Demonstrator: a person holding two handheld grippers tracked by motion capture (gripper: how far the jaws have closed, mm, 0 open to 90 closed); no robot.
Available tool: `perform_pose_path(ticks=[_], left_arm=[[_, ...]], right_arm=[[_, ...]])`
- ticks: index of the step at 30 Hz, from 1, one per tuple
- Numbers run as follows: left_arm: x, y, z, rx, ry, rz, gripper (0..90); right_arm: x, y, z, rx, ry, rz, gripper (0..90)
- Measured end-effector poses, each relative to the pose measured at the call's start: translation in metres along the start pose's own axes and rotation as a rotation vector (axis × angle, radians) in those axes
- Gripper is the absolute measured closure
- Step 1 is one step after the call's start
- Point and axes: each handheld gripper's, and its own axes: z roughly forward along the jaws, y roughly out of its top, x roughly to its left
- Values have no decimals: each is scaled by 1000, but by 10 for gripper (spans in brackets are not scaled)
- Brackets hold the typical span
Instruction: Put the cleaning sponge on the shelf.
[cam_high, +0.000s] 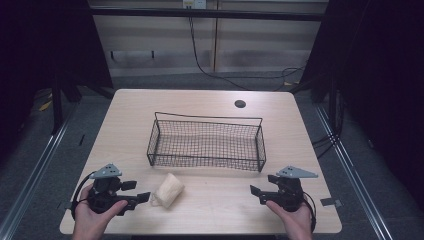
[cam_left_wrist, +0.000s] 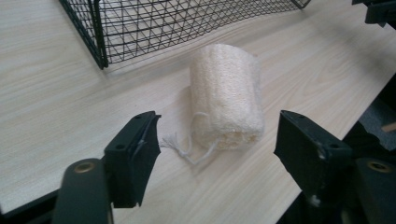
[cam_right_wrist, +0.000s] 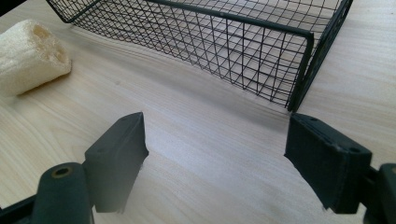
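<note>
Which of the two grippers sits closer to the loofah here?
The left gripper. Its open jaws point straight at the loofah lying just ahead of them, while the right gripper, also open, sits well off to the other side, facing bare table.

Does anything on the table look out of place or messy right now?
Nothing stands out. The loofah lies on its side on the table just outside the basket, its string loose beside it. Both tools are open, touching nothing.

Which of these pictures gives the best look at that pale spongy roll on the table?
The left gripper view: the loofah lies close, centred between the open jaws, its fibres and string loop clear. The high view shows it small, in front of the wire basket. The right gripper view catches one holed end at the edge.
</note>
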Motion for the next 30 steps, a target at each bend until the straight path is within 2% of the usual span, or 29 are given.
perform_pose_path(ticks=[3, 7, 11, 13, 16, 22, 25, 30], left_arm=[[-1, 3, 0, 9, -2, -6, 313], [-3, 5, 5, 56, 16, -8, 314], [-6, 12, 7, 106, 26, 32, 303], [-9, 17, 7, 128, 13, 54, 284], [-13, 25, 7, 144, -5, 56, 269], [-21, 40, 12, 203, -3, 90, 229], [-24, 47, 16, 245, 11, 111, 198], [-28, 57, 24, 309, -1, 111, 190]], right_arm=[[0, 0, 0, 0, 1, 3, 203], [1, 0, 0, 3, 4, 4, 202], [2, 0, 1, 3, 9, -3, 202], [2, 0, 1, 4, 10, -2, 201], [1, -1, 1, 7, 10, 1, 200], [2, -1, 2, 17, 17, 2, 195], [2, -1, 2, 15, 19, 2, 195], [2, -1, 1, 7, 12, 2, 197]])
